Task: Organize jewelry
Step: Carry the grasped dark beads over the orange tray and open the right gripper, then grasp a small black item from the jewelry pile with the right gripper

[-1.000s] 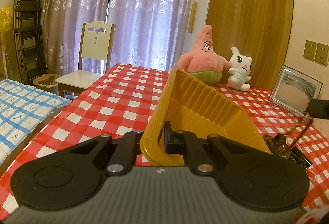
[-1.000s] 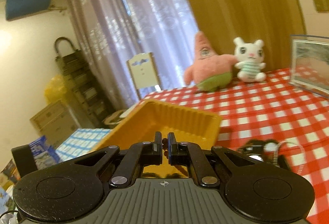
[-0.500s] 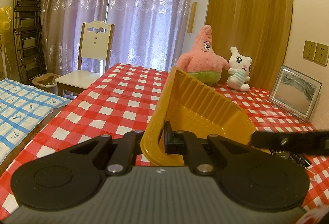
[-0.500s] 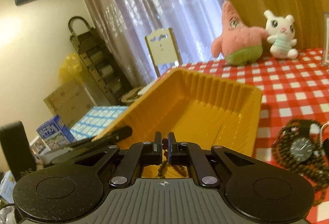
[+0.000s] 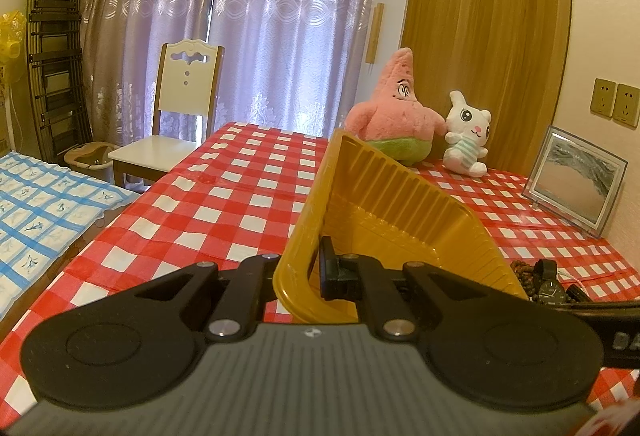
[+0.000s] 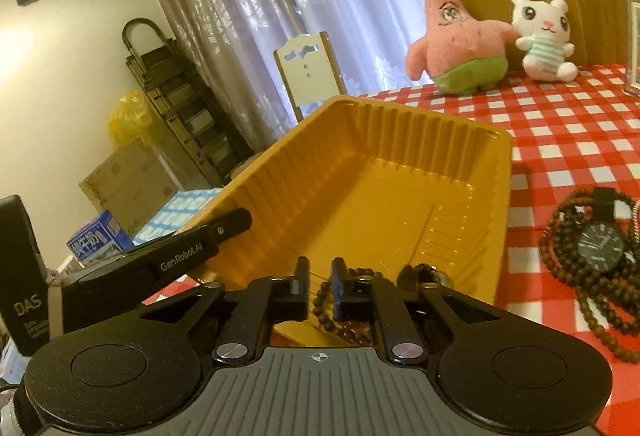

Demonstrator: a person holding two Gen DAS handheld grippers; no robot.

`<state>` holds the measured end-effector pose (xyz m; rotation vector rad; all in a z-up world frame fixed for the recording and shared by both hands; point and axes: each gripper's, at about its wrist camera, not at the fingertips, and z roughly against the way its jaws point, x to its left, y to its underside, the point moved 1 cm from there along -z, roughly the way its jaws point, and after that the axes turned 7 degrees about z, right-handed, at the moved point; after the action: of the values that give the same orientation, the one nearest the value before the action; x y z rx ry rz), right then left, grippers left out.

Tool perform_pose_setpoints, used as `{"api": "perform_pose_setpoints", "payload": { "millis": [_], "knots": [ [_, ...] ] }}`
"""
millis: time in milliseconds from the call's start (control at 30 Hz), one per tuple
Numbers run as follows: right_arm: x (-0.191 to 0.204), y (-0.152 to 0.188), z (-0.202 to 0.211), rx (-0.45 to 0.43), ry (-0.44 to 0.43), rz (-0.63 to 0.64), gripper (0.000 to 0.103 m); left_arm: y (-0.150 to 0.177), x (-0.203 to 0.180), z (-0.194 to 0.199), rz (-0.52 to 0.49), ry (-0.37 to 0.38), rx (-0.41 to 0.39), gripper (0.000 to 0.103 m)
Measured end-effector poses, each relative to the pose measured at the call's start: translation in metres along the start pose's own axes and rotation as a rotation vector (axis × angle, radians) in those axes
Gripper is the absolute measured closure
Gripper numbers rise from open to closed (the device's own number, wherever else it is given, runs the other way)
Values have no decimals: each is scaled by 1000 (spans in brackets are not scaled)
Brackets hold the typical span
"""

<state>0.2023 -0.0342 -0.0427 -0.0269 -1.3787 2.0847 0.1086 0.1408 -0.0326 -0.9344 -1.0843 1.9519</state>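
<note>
At lower centre the right hand-held gripper (image 6: pixel 319 286) stands slightly parted over a bead bracelet (image 6: pixel 340 310) — inside the yellow tray (image 6: pixel 384 180); a watch (image 6: pixel 602 246) lies at right.

You are working in a lived-in home, in a dining or living room. The counter (image 5: pixel 248 172) wears a red-and-white checked cloth, and a cream dining chair (image 5: pixel 176 124) stands at its far edge. Sheer patterned curtains (image 5: pixel 256 20) hang beside a wooden door (image 5: pixel 488 36). Two plush toys, a pink starfish (image 5: pixel 394 116) and a white rabbit (image 5: pixel 466 136), sit near a framed picture (image 5: pixel 576 180).
</note>
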Motion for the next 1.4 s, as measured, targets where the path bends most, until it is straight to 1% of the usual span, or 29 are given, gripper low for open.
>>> {"api": "perform_pose_setpoints", "payload": {
  "millis": [33, 67, 100, 233, 300, 600, 767, 900, 1100, 1300, 1400],
  "knots": [
    [-1, 1, 5, -7, 7, -6, 71, 0, 0, 0, 0, 0, 0, 96],
    [-4, 4, 10, -17, 13, -19, 65, 1, -1, 0, 0, -1, 0, 96],
    [-6, 5, 14, -22, 17, -32, 64, 0, 0, 0, 1, 0, 0, 96],
    [-19, 12, 32, -33, 52, -73, 63, 0, 0, 0, 2, -1, 3, 96],
    [-27, 17, 44, -38, 86, -87, 63, 1, -1, 0, 1, 0, 3, 96],
    [-82, 35, 97, -47, 304, -153, 63, 0, 0, 1, 0, -3, 1, 96],
    [-110, 35, 112, -42, 433, -140, 63, 0, 0, 1, 0, -3, 1, 96],
    [-129, 31, 112, -30, 500, -104, 63, -1, 1, 1, 0, -3, 1, 96],
    [-148, 26, 99, 8, 520, -62, 63, -1, 1, 1, -2, -4, 1, 96],
    [-152, 25, 77, 50, 520, 2, 64, -1, 2, 1, -2, -4, 1, 96],
    [-153, 24, 68, 64, 520, 24, 67, -1, 2, 1, -3, -4, 1, 95]
  ]
}}
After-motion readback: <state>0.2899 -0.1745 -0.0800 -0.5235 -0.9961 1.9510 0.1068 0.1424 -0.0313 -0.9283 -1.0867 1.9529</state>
